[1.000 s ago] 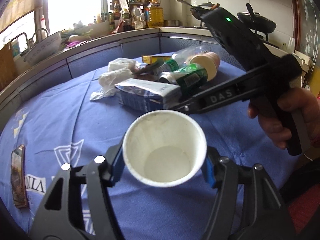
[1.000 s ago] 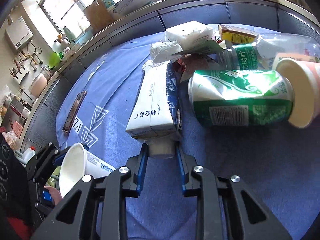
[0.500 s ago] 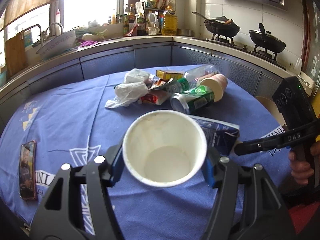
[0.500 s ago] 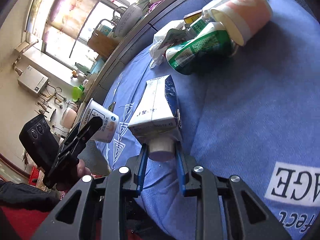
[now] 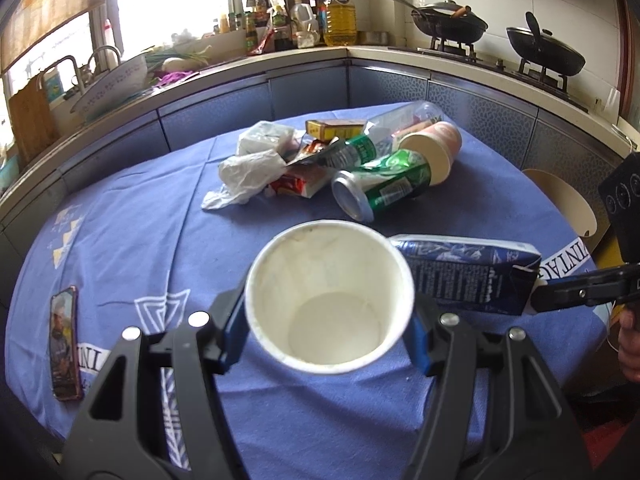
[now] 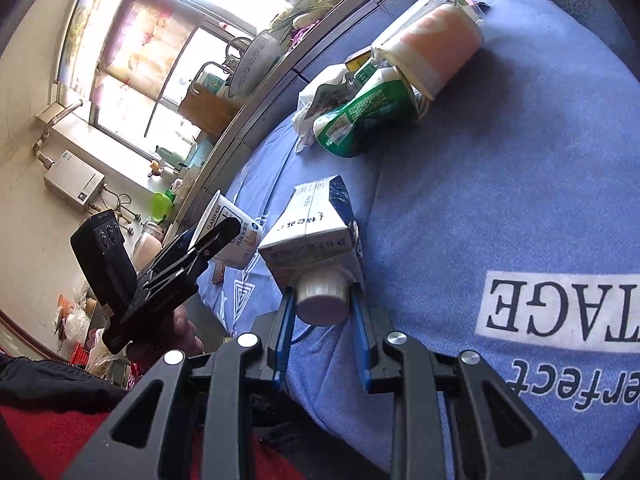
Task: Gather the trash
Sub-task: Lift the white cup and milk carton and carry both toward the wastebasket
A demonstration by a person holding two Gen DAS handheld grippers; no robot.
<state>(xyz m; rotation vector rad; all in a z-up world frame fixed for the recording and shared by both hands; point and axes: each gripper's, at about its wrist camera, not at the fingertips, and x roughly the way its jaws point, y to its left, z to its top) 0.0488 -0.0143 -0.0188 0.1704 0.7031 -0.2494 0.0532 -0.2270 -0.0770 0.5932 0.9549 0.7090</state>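
Currently my left gripper (image 5: 328, 332) has its jaws clamped on the paper cup (image 5: 329, 295); right gripper (image 6: 322, 314) grips the milk carton (image 6: 314, 228) by its cap, over the worktop (image 5: 132, 236) edge.

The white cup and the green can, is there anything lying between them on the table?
No. In the left wrist view only bare blue tablecloth lies between the white cup and the green can.
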